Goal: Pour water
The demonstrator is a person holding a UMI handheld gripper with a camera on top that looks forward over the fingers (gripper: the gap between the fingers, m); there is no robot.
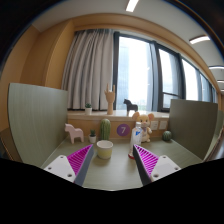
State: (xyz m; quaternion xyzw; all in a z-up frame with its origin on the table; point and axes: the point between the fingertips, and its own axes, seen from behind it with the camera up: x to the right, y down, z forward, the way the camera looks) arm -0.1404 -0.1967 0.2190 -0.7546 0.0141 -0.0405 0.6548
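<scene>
A small cream cup (pixel 104 150) stands on the grey desk (pixel 112 172), just ahead of my fingers and nearer the left one. A clear bottle with a white label and a blue cap (pixel 134 140) stands upright ahead of the right finger. My gripper (pixel 112 160) is open and empty. Its magenta pads (pixel 80 158) sit wide apart, with bare desk between them. Both cup and bottle lie slightly beyond the fingertips.
Small things line the back of the desk: a pink toy animal (pixel 73 131), a green cactus figure (pixel 105 128), a purple disc (pixel 122 129), a giraffe toy (pixel 148 127). Grey partition panels (pixel 38 118) stand at both sides. A window with curtains is behind.
</scene>
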